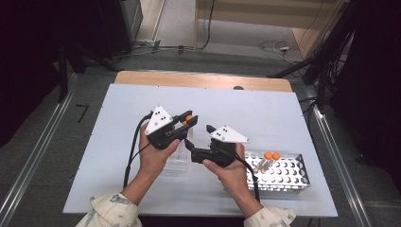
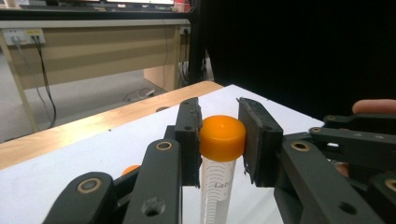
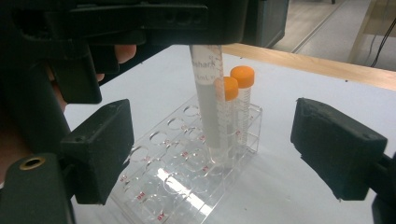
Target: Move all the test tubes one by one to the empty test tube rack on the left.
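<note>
Left tool (image 2: 219, 140) is clamped on the orange cap (image 2: 222, 137) of a clear tube (image 2: 215, 186); both pads press the cap's sides, tube hangs straight down below them. In the right gripper view the same tube (image 3: 208, 102) shows w/ printed graduations and a whitish fill up most of its length; whether that's liquid or frosting can't be told. Its conical tip sits just over, or just into, a hole of the clear rack (image 3: 173, 182) – can't tell which.

Right tool (image 3: 224, 154) stands wide open, nothing between its pads; the held tube and rack lie beyond the gap. No contact w/ the tube.

Clear rack: acrylic, rows of round holes, most unfilled. Two more orange-capped tubes (image 3: 240, 107) stand upright in it at the far end, side by side, touching or nearly so, right behind the held tube.

High view: left tool (image 1: 187, 124) held up over the table (image 1: 265, 113), orange cap seen at its tips; right tool (image 1: 198, 137) just beside it, both above the white sheet. A second rack (image 1: 288, 177), white w/ many holes, lies at the right near the right hand (image 1: 231, 170); two orange-capped tubes (image 1: 269, 158) lean in it. The clear rack (image 1: 177, 163) is under the left hand (image 1: 153, 156), partly hidden
</note>
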Tool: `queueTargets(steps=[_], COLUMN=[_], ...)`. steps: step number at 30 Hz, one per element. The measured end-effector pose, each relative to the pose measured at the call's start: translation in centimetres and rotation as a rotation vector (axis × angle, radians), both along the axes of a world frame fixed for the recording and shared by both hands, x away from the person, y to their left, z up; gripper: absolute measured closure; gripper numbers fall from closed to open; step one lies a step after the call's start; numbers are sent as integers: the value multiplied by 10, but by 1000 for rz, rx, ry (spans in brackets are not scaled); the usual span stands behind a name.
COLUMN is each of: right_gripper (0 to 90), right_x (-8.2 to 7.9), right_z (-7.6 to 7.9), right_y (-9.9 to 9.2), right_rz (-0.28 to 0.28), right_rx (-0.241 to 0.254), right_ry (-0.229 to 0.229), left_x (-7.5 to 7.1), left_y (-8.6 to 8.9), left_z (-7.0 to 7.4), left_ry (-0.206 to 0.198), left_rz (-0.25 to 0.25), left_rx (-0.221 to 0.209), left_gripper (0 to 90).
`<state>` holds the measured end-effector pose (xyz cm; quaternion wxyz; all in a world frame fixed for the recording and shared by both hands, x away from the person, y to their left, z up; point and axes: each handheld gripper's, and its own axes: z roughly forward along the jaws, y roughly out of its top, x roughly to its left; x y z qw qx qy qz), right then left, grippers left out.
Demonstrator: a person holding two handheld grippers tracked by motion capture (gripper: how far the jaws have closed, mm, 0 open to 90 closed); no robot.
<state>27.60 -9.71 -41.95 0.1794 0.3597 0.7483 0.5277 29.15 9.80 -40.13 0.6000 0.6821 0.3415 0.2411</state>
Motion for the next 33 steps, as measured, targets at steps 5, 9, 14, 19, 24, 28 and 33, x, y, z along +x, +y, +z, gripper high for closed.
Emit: queueTargets(steps=[5,9,14,19,24,28,33], right_gripper=[113,112,112,112,113,113,114], right_x=[-5,-10,-18,-22,-24,-24,-24], right_z=[1,5,8,11,10,9,9], right_y=[-5,-10,-17,-24,-28,-28,-30], right_rz=[1,15,19,21,22,21,21], right_rx=[12,19,29,29,29,27,27], right_ry=[-1,-11,-15,-19,-15,-12,-10], left_x=[1,1,3,6,11,13,14], left_y=[4,7,9,12,14,12,11], left_z=[2,2,1,-2,-8,-13,-19], left_ry=[2,3,8,9,20,30,41], left_rz=[15,27,47,70,83,83,84], left_rx=[-7,-5,-2,8,18,22,32], left_gripper=[711,711,711,711,710,710,709])
